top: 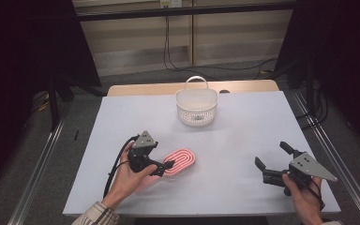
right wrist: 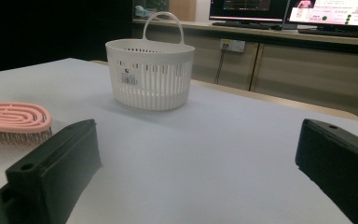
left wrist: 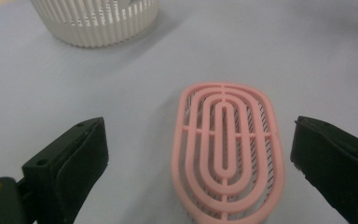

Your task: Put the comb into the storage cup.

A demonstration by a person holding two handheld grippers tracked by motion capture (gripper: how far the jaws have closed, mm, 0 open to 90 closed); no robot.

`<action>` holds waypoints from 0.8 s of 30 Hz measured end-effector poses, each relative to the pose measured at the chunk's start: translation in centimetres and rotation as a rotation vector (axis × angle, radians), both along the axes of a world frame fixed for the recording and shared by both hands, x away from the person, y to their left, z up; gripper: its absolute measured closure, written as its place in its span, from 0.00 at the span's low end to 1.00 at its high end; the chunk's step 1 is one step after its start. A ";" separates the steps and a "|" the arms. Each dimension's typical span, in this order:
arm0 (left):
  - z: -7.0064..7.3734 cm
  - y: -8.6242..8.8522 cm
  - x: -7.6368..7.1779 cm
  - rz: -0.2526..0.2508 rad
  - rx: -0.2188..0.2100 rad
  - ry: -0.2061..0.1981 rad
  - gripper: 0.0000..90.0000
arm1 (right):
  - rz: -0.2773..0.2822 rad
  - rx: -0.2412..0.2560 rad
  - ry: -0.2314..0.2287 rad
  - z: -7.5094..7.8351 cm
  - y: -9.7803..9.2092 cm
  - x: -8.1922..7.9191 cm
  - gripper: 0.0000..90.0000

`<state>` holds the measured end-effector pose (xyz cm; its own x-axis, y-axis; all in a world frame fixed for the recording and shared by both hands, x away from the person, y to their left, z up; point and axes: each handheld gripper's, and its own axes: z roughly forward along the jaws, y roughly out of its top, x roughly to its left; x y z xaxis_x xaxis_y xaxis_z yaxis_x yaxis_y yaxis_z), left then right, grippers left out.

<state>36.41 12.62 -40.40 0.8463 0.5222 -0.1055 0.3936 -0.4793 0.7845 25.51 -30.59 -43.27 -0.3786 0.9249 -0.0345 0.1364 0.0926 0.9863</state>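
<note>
While the pink vented hairbrush (left wrist: 227,151) is lying bristles-down on the table (top: 243,126), short of the white basket (top: 196,107), I'm straddling it with the left gripper (left wrist: 198,161), jaws spread, judging it light, stiff, best pinched across its rims.

tabletop (top: 243,140): carries the basket and the brush
basket (top: 196,107): far middle of tabletop, upright, well behind the brush
brush (top: 180,161): near side, left of centre, lying flat with bristles down
left hand-held gripper (top: 164,167): at near-left, jaws apart either side of the brush's near end
right hand-held gripper (top: 273,162): near-right, well apart from brush and basket, jaws apart over bare tabletop
</note>
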 end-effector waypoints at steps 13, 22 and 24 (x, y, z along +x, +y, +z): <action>0.9 -1.0 1.3 -0.081 0.091 0.086 0.08 | 0.005 -0.003 -0.001 0.0 0.1 0.0 0.00; 0.6 -1.8 1.9 -0.104 0.186 0.128 0.07 | 0.013 -0.006 0.003 -0.1 0.0 0.1 0.00; 0.5 -2.1 2.1 -0.115 0.207 0.137 0.07 | 0.012 -0.008 0.002 -0.1 0.1 0.1 0.00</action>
